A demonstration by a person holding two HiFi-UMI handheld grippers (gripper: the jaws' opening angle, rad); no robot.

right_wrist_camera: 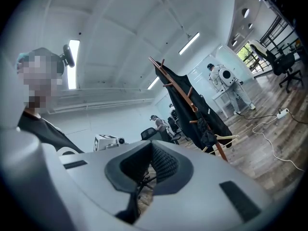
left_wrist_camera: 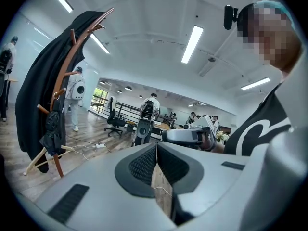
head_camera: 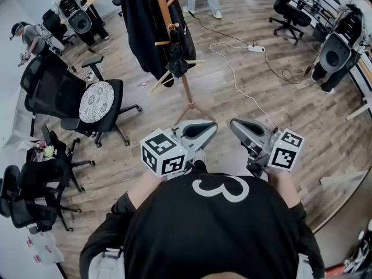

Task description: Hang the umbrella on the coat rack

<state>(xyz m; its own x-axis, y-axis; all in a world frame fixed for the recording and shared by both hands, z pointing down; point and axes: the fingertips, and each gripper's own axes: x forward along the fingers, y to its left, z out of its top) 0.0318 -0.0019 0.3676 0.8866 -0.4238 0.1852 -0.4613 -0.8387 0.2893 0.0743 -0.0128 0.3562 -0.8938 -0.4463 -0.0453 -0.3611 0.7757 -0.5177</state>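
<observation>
The wooden coat rack (head_camera: 185,86) stands on the plank floor ahead of me, with a black coat (head_camera: 139,22) draped over it. A small folded black umbrella (head_camera: 177,60) hangs from one of its pegs, free of both grippers. Both gripper views show the rack (left_wrist_camera: 62,81) (right_wrist_camera: 185,93) and the hanging umbrella (left_wrist_camera: 53,131) (right_wrist_camera: 207,131) well away from the jaws. My left gripper (head_camera: 203,129) (left_wrist_camera: 156,146) is held close to my chest, shut, nothing between its pads. My right gripper (head_camera: 244,129) (right_wrist_camera: 151,146) is beside it, also shut and empty.
A black office chair with a patterned cushion (head_camera: 96,100) stands left of the rack, with more chairs (head_camera: 35,185) at the far left. A white cable and power strip (head_camera: 256,49) lie on the floor right of the rack. People stand at the back.
</observation>
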